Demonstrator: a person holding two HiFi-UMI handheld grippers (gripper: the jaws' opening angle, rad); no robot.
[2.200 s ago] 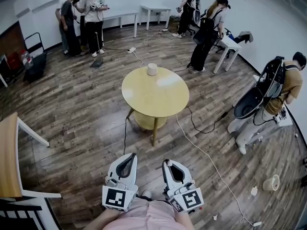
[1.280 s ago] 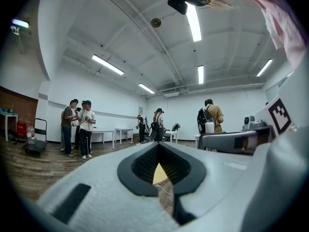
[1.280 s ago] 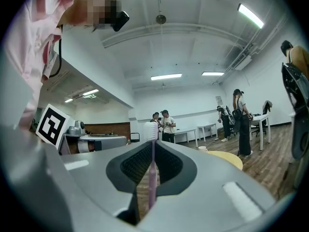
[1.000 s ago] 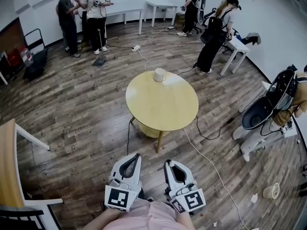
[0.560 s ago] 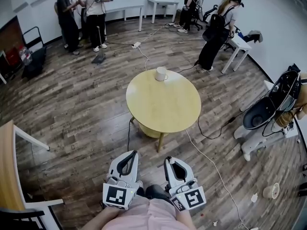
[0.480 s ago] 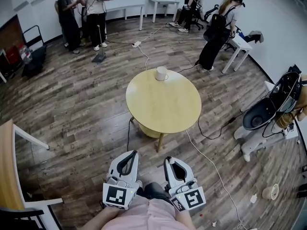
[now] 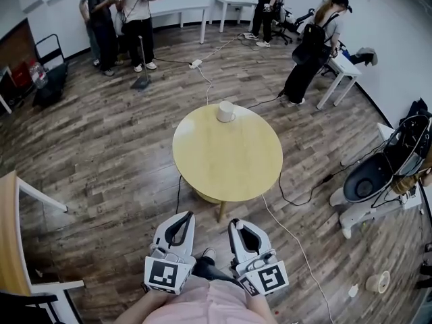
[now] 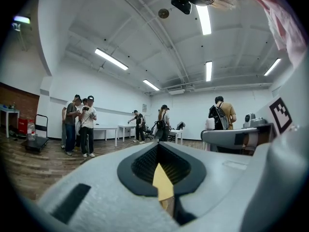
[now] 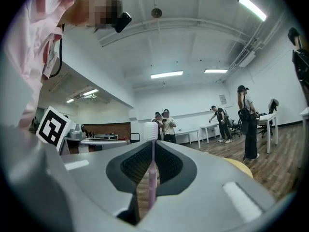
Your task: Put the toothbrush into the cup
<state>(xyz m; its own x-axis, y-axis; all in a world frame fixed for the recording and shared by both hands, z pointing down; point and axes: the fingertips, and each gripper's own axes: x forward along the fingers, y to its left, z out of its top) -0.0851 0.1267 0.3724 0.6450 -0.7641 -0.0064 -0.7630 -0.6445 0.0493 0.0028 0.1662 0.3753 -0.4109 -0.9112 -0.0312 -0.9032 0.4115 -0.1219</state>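
A white cup (image 7: 225,111) stands at the far edge of the round yellow table (image 7: 229,164). Both grippers are held low and close to the body, short of the table's near edge. My right gripper (image 7: 241,229) is shut on a pink toothbrush (image 9: 151,175), which stands upright between the pads, its white head (image 9: 151,129) poking above my right gripper (image 9: 152,143). My left gripper (image 7: 180,223) is shut with nothing in it. In the left gripper view only a slice of the table (image 8: 162,183) shows through the gap behind my left gripper (image 8: 158,145).
A cable (image 7: 290,238) runs across the wooden floor right of the table. A wooden chair (image 7: 13,235) stands at the left, and a dark stroller-like rig (image 7: 378,181) at the right. Several people (image 7: 125,19) and white desks (image 7: 233,5) line the far wall.
The view has advanced toward the table, which now lies a little nearer. Both grippers keep the same pose in front of the body, the right still holding the toothbrush.
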